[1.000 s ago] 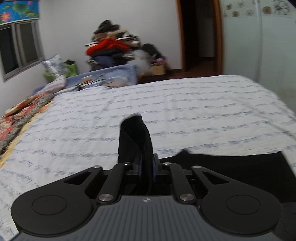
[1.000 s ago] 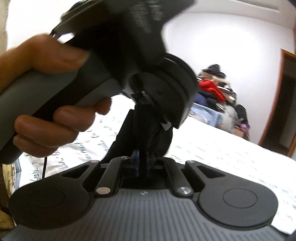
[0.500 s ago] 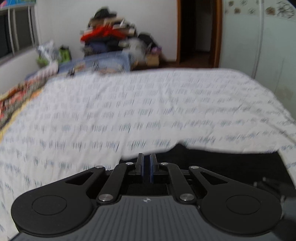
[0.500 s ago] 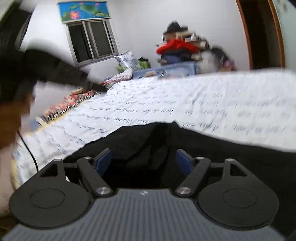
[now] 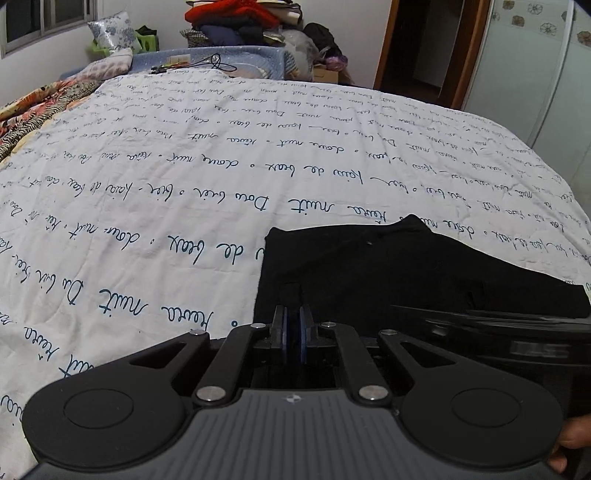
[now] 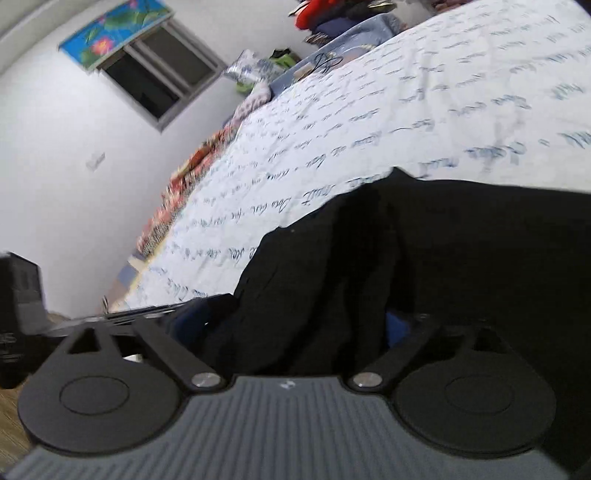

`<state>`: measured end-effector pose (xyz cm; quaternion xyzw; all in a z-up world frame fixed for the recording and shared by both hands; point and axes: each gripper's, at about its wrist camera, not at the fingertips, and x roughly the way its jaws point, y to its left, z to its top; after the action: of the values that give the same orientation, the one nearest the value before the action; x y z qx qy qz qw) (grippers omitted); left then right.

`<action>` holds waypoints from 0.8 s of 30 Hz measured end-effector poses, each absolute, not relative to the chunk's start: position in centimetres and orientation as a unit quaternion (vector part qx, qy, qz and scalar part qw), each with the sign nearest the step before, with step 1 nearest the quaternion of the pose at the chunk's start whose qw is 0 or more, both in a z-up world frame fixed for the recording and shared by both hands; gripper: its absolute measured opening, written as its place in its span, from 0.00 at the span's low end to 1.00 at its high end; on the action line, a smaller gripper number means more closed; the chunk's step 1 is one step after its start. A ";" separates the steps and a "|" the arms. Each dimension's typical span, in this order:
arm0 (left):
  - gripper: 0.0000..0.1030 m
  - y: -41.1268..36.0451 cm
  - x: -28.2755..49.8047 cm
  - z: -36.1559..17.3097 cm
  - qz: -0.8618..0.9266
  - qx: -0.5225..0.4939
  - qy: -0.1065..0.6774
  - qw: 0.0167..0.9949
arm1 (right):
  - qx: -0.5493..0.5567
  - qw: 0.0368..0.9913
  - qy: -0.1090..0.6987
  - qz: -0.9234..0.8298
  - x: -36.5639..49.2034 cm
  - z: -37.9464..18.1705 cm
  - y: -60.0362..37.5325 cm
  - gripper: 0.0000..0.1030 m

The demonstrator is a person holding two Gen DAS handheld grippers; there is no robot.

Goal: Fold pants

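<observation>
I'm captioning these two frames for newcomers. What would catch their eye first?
First, the black pants lying folded on the near part of the bed, dark against the white bedspread covered in blue handwriting. Next, the left claw at the pants' near edge with its fingers nearly together, and the right claw spread wide over the dark fabric. Far behind, a red-topped clothes pile stands against the wall.

Left claw (image 5: 292,328) pads nearly together, level, right claw (image 6: 291,325) spread wide, rolled sideways

Home bedroom: bed (image 5: 184,155), window (image 6: 159,74), clothes pile (image 5: 236,18).
</observation>
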<state>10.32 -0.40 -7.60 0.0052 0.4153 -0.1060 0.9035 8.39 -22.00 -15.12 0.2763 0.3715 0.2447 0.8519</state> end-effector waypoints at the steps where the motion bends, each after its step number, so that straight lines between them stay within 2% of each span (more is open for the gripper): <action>1: 0.06 -0.3 10.2 -7.5 -0.105 0.002 0.416 0.903 | 0.264 0.856 0.376 0.238 8.5 -15.1 -21.5 0.27; 3: 0.06 0.1 9.7 -6.7 -0.108 -0.009 0.410 0.906 | 0.255 0.864 0.364 0.238 8.1 -14.7 -21.3 0.19; 6: 0.06 0.1 9.3 -5.0 -0.116 -0.019 0.396 0.911 | 0.278 0.868 0.329 0.247 5.7 -12.6 -22.8 0.15; 13: 0.06 -3.9 8.2 -3.1 -0.175 0.002 0.381 0.908 | 0.301 0.894 0.245 0.223 -0.8 -6.7 -30.7 0.14; 16: 0.06 -6.3 8.0 -4.3 -0.196 0.024 0.393 0.898 | 0.308 0.905 0.232 0.177 -4.2 -6.3 -35.2 0.14; 20: 0.06 -8.6 7.9 -5.9 -0.208 0.049 0.407 0.888 | 0.329 0.908 0.243 0.088 -7.8 -8.4 -41.2 0.14; 21: 0.06 -9.2 8.0 -6.2 -0.213 0.052 0.410 0.885 | 0.327 0.908 0.254 0.066 -8.3 -9.3 -42.2 0.14; 23: 0.06 -10.3 7.8 -6.5 -0.223 0.060 0.412 0.882 | 0.308 0.906 0.291 0.004 -8.5 -11.2 -43.8 0.25; 24: 0.06 -10.8 7.6 -6.4 -0.228 0.066 0.408 0.882 | 0.290 0.908 0.302 -0.037 -8.7 -11.8 -44.2 0.28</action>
<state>7.57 -10.85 -6.44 0.0662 0.4078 -0.2277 0.8817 -8.71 -44.22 -11.78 0.2897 0.3019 -0.0369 0.9075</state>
